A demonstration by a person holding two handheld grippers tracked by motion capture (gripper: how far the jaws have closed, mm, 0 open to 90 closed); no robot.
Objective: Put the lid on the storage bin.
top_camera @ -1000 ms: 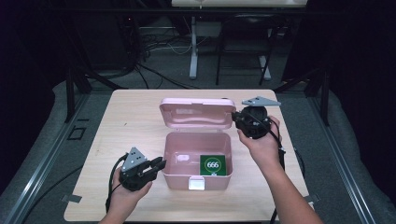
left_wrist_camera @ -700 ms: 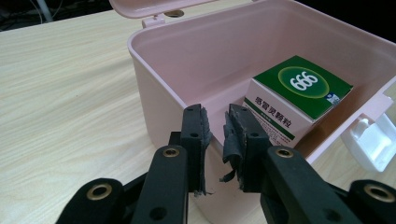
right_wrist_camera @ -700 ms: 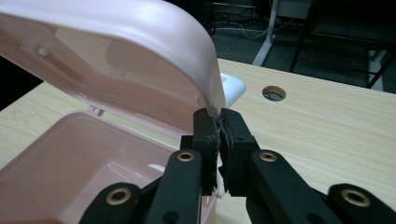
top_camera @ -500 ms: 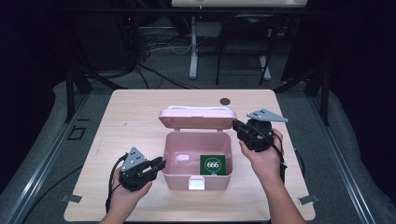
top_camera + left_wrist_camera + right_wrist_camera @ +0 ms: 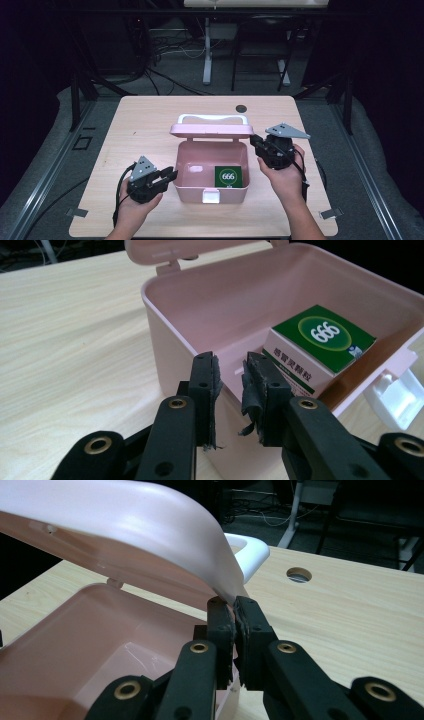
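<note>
We pinch the pink box's lid [image 5: 150,535] by its corner in our right gripper [image 5: 234,611]. Our left gripper [image 5: 231,371], jaws just eased slightly apart around the box wall [image 5: 175,335], sits at the box's left. Beyond its jaws lies the green medicine carton [image 5: 320,342]; the high view adds the table's cable hole [image 5: 242,108].

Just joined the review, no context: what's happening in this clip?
A person is working a pink box with two hand-held grippers. The right gripper has its jaws pinched on a corner of the half-raised lid. The left gripper straddles the box's left wall, its jaws just opening, no longer pressing it. A green 666 carton lies inside.
</note>
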